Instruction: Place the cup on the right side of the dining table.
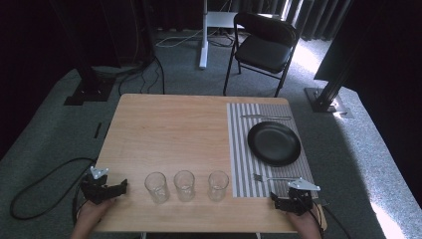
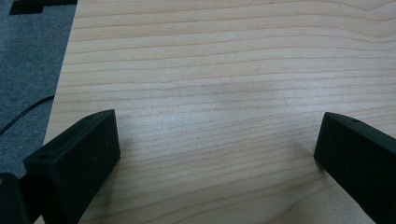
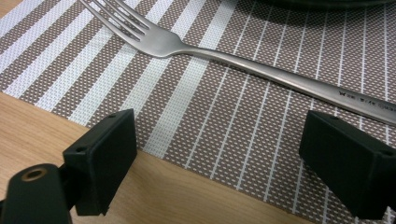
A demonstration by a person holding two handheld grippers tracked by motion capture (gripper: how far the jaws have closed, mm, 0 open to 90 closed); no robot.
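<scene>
Since your right claw point(image 3: 219, 154) stands wide and empty, the fork point(image 3: 261, 63) lies at its twelve o'clock on the striped mat point(image 3: 196, 116): stiff, light, slippery; pinch the handle mid-length.

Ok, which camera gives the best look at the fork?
The right gripper view: the fork lies close up on the striped placemat, tines and handle sharp. The high view shows it small, below the black plate. The left gripper view faces bare table.
</scene>
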